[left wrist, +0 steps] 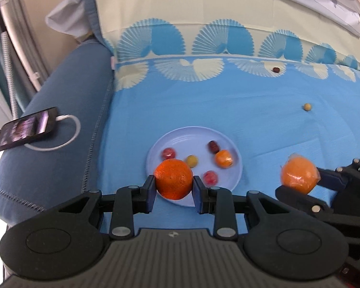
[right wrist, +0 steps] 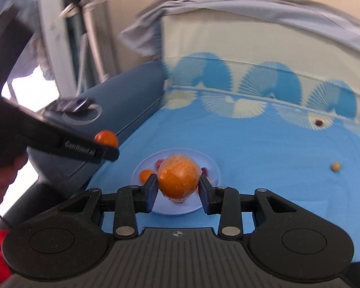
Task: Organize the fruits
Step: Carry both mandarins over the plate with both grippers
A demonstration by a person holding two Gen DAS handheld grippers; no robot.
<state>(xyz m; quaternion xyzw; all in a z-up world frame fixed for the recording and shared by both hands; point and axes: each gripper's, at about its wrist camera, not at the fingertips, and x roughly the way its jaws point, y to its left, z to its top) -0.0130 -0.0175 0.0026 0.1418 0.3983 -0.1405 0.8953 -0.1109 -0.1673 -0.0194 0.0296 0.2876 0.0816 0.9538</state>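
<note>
My left gripper (left wrist: pixel 173 187) is shut on a bare orange (left wrist: pixel 173 179), held just over the near rim of a pale blue plate (left wrist: pixel 228 139). The plate holds a small wrapped orange (left wrist: pixel 224 159), two red fruits, a dark red one and a yellow one. My right gripper (right wrist: pixel 177 189) is shut on a plastic-wrapped orange (right wrist: pixel 178 179) above the same plate (right wrist: pixel 213 168). In the left wrist view that wrapped orange (left wrist: pixel 299 175) hangs to the right of the plate. On the cloth lie a yellow fruit (left wrist: pixel 307 107) and a dark red fruit (left wrist: pixel 276 69).
A blue patterned cloth (left wrist: pixel 276 132) covers the sofa seat. On the dark blue armrest (left wrist: pixel 67 124) at left lies a phone (left wrist: pixel 26 130) with a white cable. A cushion back (left wrist: pixel 204 7) rises behind. A person's hand (right wrist: pixel 2 180) holds the left gripper.
</note>
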